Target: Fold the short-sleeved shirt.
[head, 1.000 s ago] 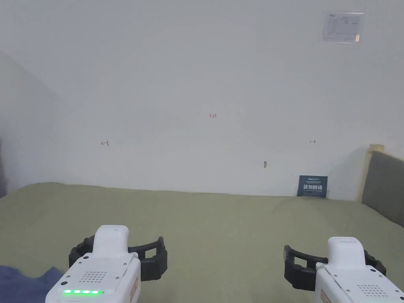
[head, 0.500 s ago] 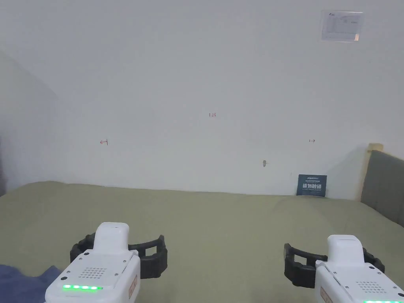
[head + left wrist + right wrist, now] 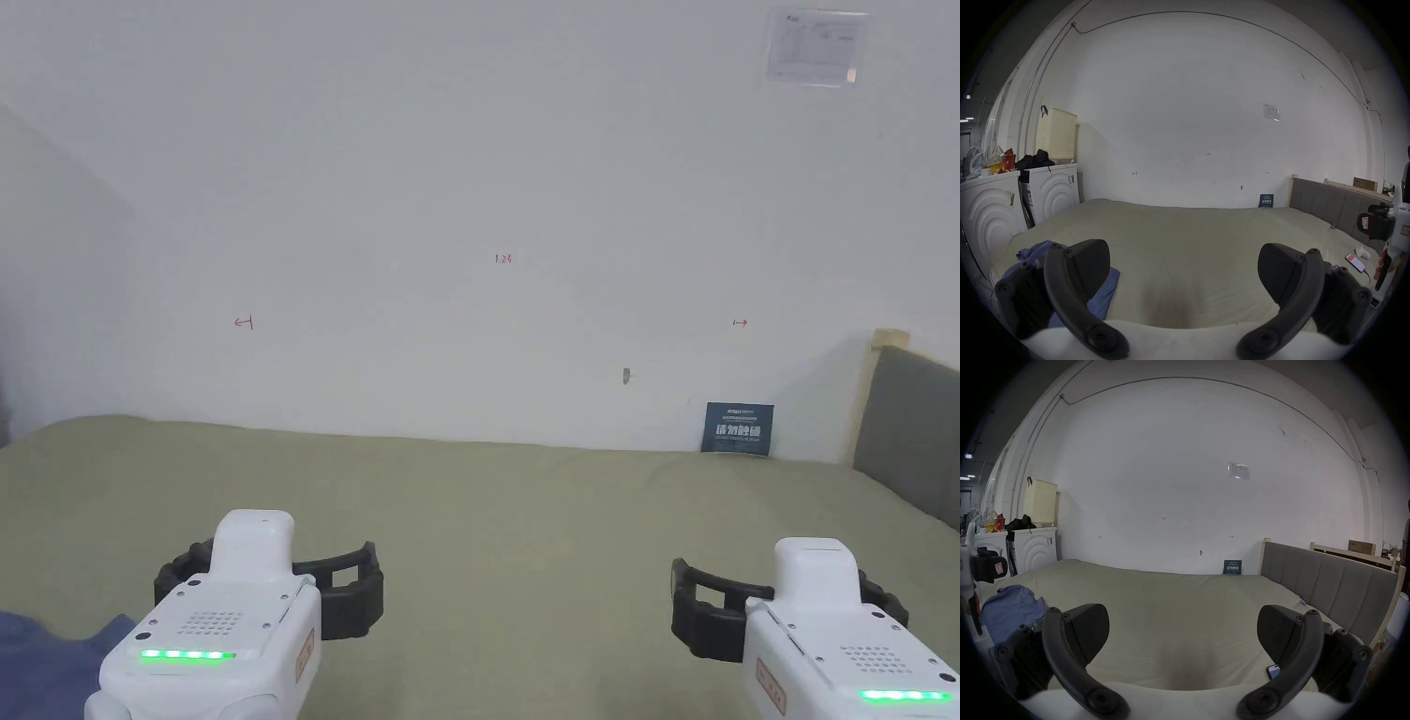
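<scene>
Two tools are hovering in our hands over the olive-green bed sheet point(image 3: 525, 525), the left tool point(image 3: 1182, 265) and right tool point(image 3: 1182, 628) both gaping empty, while the crumpled blue short-sleeved shirt point(image 3: 1012, 608) is lying at the bed's left edge.

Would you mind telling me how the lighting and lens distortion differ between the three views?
Head view: straight lines, even soft light, no glare; the shirt is cut off at the lower left corner. Left gripper view: strong fisheye bend with black corners, dimmer, and a dark shadow on the bed between the open jaws of the left gripper. Right gripper view: same bend and shadow below the right gripper.
</scene>
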